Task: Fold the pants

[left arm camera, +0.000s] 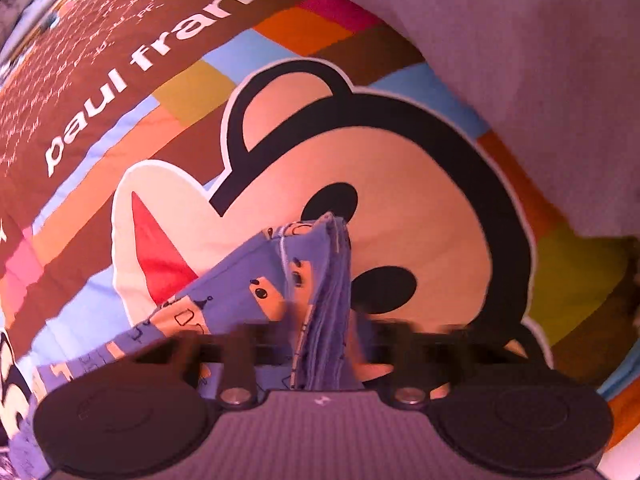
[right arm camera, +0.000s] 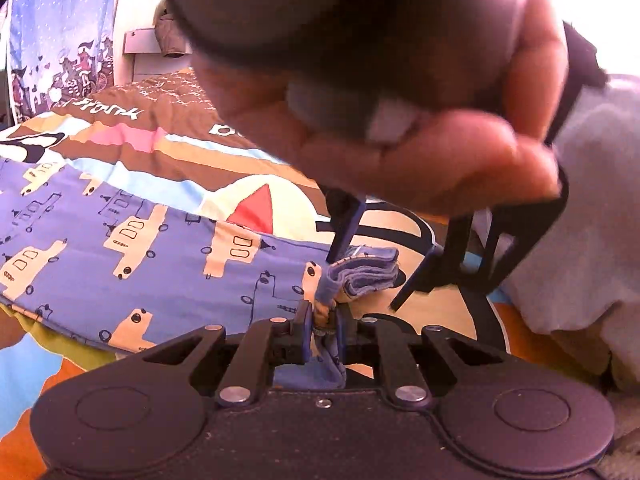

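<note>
The blue pants (right arm camera: 140, 248) with a cream car print lie spread on the bed to the left. Their layered edge is bunched up in the middle. My right gripper (right arm camera: 323, 320) is shut on a pinch of that edge, and blue cloth hangs down between its jaws. Just beyond it my left gripper (right arm camera: 362, 284) points steeply down, a finger on each side of the thick folded stack. In the left wrist view the pants (left arm camera: 240, 280) rise in a ridge that runs between the blurred jaws of the left gripper (left arm camera: 324, 336), which press on it.
Under everything lies a bright quilt (left arm camera: 400, 200) with a big monkey face and coloured stripes. A grey cloth (right arm camera: 592, 200) is heaped at the right. A person's hand (right arm camera: 420, 160) holds the left gripper close above my right one. A blue patterned hanging (right arm camera: 60, 40) stands at the far left.
</note>
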`<act>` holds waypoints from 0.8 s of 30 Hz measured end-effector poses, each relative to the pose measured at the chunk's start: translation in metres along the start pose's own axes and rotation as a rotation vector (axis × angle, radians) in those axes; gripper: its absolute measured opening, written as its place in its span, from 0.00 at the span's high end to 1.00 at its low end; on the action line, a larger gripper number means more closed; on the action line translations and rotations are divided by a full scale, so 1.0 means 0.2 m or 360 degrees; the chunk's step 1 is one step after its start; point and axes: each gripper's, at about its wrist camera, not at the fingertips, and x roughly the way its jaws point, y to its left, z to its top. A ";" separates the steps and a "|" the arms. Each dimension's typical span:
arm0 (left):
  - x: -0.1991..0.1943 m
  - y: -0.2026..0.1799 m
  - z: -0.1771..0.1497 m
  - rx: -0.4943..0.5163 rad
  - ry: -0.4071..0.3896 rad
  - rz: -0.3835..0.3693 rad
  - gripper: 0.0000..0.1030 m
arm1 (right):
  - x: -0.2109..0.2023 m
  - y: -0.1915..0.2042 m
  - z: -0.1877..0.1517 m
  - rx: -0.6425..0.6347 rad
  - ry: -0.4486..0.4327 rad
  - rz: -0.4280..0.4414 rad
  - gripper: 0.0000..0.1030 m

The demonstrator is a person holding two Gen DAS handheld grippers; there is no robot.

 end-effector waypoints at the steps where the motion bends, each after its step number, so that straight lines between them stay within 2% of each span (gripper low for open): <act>1: 0.01 0.01 0.00 -0.0021 0.0007 -0.0015 0.82 | -0.01 0.01 0.00 -0.0020 -0.0001 -0.0003 0.88; 3: 0.02 0.06 0.00 -0.0106 0.0012 -0.0121 0.87 | -0.01 0.03 0.00 -0.0054 0.0006 -0.0003 0.88; 7: -0.02 0.15 -0.03 -0.0115 -0.0019 -0.0195 0.89 | -0.02 0.04 -0.01 -0.0077 0.0004 0.0001 0.88; 13: -0.12 0.35 -0.11 -0.0212 -0.0122 -0.0378 0.89 | -0.10 0.07 -0.02 -0.0153 -0.0125 -0.0026 0.89; 19: -0.22 0.57 -0.30 -0.0312 -0.0297 -0.0533 0.90 | -0.19 0.14 -0.01 -0.0266 -0.0261 -0.0062 0.89; 24: -0.25 0.79 -0.50 -0.0490 -0.0443 -0.0683 0.90 | -0.27 0.26 0.03 -0.0376 -0.0329 -0.0036 0.89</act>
